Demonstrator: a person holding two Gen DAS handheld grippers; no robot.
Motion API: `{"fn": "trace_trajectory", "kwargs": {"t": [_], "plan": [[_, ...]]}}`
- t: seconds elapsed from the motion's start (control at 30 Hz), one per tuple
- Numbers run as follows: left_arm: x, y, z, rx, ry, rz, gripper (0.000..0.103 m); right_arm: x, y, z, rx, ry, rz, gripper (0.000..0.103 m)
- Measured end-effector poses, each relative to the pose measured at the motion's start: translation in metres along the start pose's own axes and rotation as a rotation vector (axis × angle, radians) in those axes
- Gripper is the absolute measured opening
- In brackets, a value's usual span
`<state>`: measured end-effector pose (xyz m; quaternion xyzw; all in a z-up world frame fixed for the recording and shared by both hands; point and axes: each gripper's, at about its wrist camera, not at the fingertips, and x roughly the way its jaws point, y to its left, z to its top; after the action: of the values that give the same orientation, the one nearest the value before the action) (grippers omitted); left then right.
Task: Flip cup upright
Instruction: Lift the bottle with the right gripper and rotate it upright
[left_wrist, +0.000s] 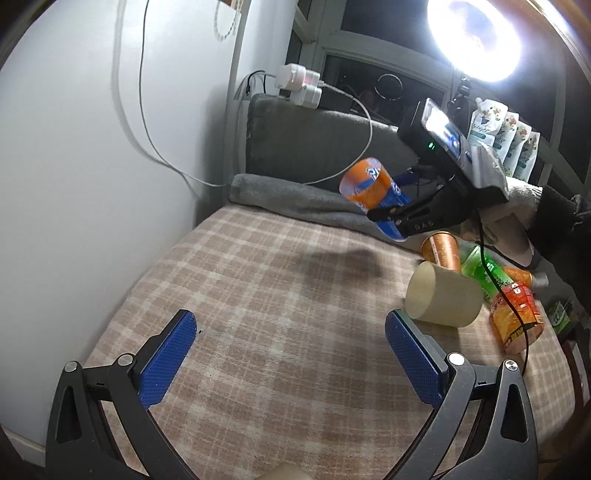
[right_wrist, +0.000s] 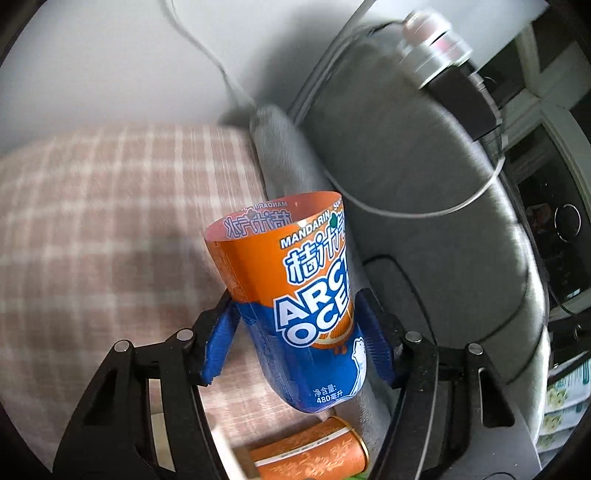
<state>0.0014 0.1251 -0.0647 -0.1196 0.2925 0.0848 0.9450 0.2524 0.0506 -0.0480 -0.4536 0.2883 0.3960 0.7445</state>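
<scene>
the right gripper (left_wrist: 391, 216) is clamped on the orange-and-blue cup (left_wrist: 369, 192), held above the plaid bed's (left_wrist: 258, 295) far edge, axis tilted, mouth seemingly up and away. the left gripper (left_wrist: 291, 358) hangs apart, well away.

Glossy thin plastic cup (right_wrist: 295, 295), woven checked cloth blanket (left_wrist: 258, 295), matt textured jaw pads (left_wrist: 170, 354), matt paper tube (left_wrist: 443, 299)
</scene>
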Motion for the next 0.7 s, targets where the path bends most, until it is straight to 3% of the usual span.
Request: {"fn": "trace_trajectory", "kwargs": {"t": [0.37,0.47,0.7], "plan": [[-0.028,-0.015,-0.002,0.035,-0.048,-0.036,0.102,-0.097,0.01,-0.025,0.192,-0.146,0.036,0.066],[-0.033,-0.021,-0.004,0.048,-0.049,-0.053,0.102,-0.128,0.013,-0.047,0.279,-0.182,0.057,0.066],[-0.046,-0.042,-0.01,0.092,-0.058,-0.098,0.102,-0.153,0.033,-0.103,0.517,-0.215,0.131,0.066]]}}
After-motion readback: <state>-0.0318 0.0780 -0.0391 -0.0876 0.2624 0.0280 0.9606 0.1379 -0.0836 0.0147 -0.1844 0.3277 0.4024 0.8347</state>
